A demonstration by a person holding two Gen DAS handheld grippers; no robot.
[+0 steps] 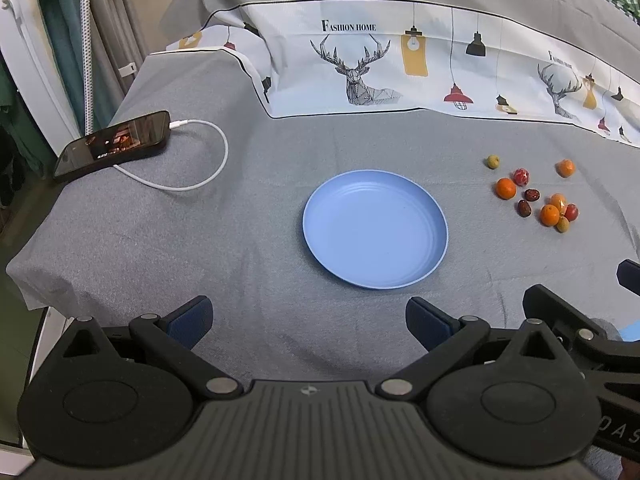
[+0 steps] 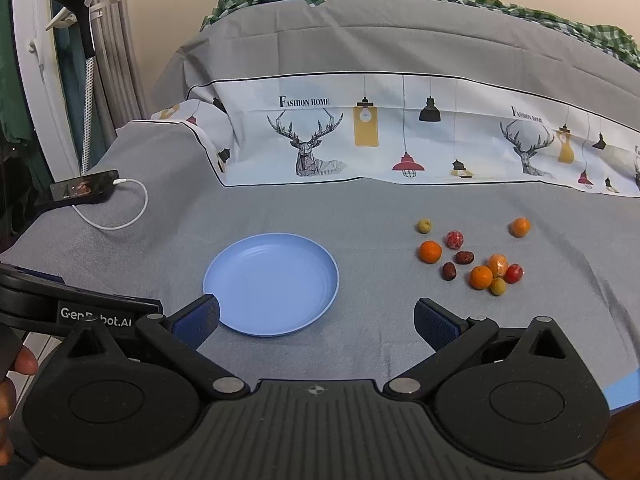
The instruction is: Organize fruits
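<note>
An empty blue plate (image 1: pixel 375 236) lies on the grey cloth; it also shows in the right wrist view (image 2: pixel 272 284). To its right lies a loose group of small fruits (image 1: pixel 536 196), also in the right wrist view (image 2: pixel 476 260): oranges (image 2: pixel 430 251), red fruits (image 2: pixel 455 239), dark dates (image 2: pixel 449 271) and greenish ones (image 2: pixel 424 225). My left gripper (image 1: pixel 308 324) is open and empty, short of the plate. My right gripper (image 2: pixel 316 320) is open and empty, near the plate's front edge and short of the fruits.
A black phone (image 1: pixel 112 146) with a white charging cable (image 1: pixel 200 160) lies at the far left. A folded printed quilt (image 1: pixel 400 60) rises behind the plate. The cloth's left edge (image 1: pixel 24 272) drops off. The left gripper's body (image 2: pixel 60 308) is at the right wrist view's left.
</note>
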